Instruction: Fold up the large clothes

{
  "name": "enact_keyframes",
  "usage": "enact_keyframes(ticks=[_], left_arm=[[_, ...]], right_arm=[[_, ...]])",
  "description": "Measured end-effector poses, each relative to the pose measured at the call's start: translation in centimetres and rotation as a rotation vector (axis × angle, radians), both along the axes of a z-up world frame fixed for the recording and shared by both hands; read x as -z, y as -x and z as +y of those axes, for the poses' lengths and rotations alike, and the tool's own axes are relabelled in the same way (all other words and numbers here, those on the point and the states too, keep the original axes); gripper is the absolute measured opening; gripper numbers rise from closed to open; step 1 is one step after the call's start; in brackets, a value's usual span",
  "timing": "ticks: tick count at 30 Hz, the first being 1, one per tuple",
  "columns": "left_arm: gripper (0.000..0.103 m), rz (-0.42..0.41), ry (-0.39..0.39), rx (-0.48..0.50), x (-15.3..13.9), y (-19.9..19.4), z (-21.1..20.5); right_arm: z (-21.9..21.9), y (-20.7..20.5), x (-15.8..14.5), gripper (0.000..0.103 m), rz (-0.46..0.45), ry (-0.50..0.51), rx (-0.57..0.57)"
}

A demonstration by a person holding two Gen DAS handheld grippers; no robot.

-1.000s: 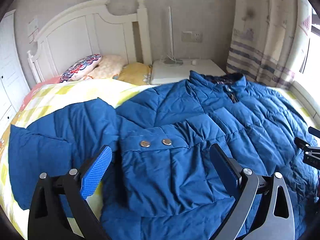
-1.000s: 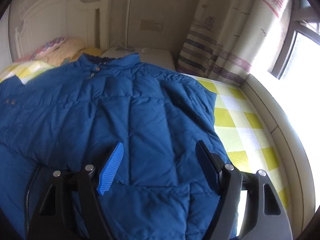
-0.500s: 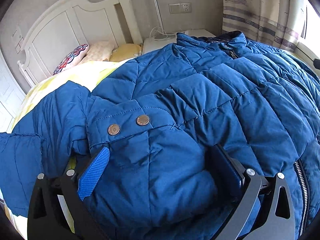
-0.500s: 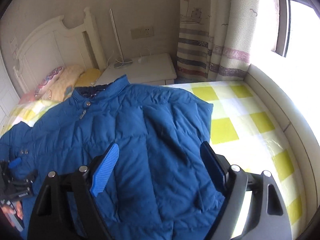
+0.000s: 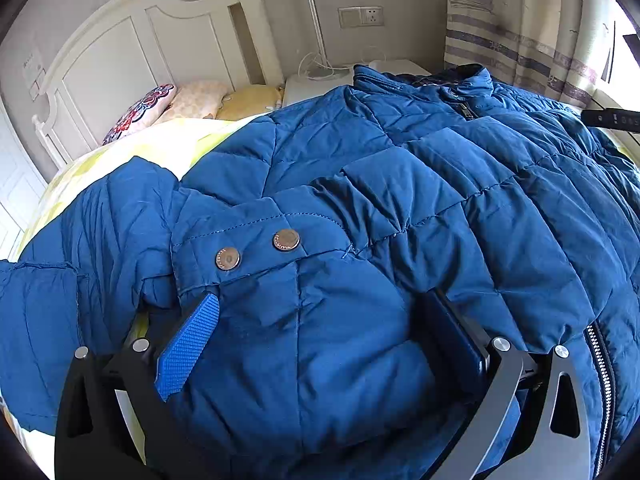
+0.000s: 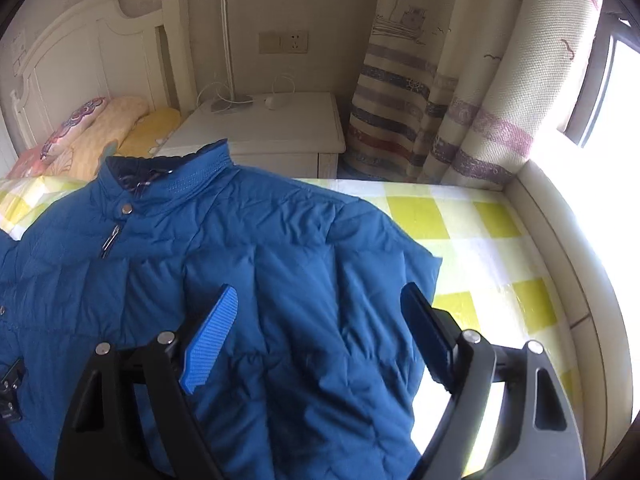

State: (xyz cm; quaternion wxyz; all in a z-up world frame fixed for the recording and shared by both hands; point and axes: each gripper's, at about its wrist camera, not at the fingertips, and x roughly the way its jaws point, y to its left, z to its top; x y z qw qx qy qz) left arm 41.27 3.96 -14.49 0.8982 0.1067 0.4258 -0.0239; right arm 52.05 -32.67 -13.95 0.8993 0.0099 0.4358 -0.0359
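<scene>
Right wrist: jacket (image 6: 280, 280) collar toward nightstand (image 6: 264, 132)

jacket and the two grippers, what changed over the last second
The left gripper came down onto the jacket; its cuff with two snaps now bulges between the spread fingers, grip unclear. The right gripper drew back, showing the collar and more checked sheet, its jaws opening with nothing between them. The jacket stayed spread on the bed.
</scene>
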Motion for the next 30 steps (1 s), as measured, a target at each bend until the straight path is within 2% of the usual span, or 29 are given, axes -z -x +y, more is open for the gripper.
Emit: enact_keyframes(ticks=[2, 3, 6, 7, 9, 11, 13, 15, 16, 18, 21, 25, 30], left_arm=[[0.098, 0.0, 0.001, 0.001, 0.0, 0.0, 0.0], [0.098, 0.0, 0.002, 0.001, 0.0, 0.0, 0.0], [0.098, 0.003, 0.005, 0.001, 0.0, 0.0, 0.1], [0.098, 0.003, 0.006, 0.001, 0.0, 0.0, 0.0], [0.098, 0.005, 0.009, 0.001, 0.0, 0.0, 0.1], [0.098, 0.008, 0.012, 0.001, 0.0, -0.1, 0.1], [0.098, 0.008, 0.012, 0.001, 0.0, -0.1, 0.1], [0.098, 0.007, 0.01, 0.0, 0.0, 0.0, 0.1], [0.098, 0.006, 0.015, 0.001, -0.1, -0.1, 0.2], [0.098, -0.006, 0.033, -0.006, -0.6, 0.2, 0.7], [0.098, -0.073, 0.036, -0.03, -2.7, 3.4, 2.4], [0.098, -0.152, 0.137, -0.13, -5.1, 10.0, 9.1], [0.098, -0.145, 0.398, -0.348, -4.2, 15.1, 20.1]], right_arm=[[-0.9, -1.9, 2.8, 0.097, 0.098, 0.0, 0.033], [-1.6, -2.0, 3.1, 0.101, 0.104, -0.052, 0.05], [-2.1, -1.3, 2.7, 0.099, 0.122, -0.071, 0.105], [-1.7, -0.4, 2.0, 0.091, 0.113, -0.055, 0.131], [0.4, 2.5, -0.3, 0.087, 0.033, -0.034, 0.081], [3.7, 5.9, -1.7, 0.092, -0.035, -0.026, -0.004], [7.2, 8.6, -1.5, 0.096, -0.041, 0.005, -0.124], [10.0, 10.1, 0.4, 0.097, 0.009, 0.07, -0.181], [10.8, 10.4, 1.5, 0.098, 0.029, 0.104, -0.181], [10.9, 10.6, 2.2, 0.1, 0.01, 0.115, -0.147], [9.5, 10.1, 2.4, 0.1, 0.031, 0.041, -0.113], [10.0, 10.7, 2.5, 0.1, 0.002, 0.068, -0.109], [10.0, 10.6, 2.5, 0.1, 0.005, 0.069, -0.105]])
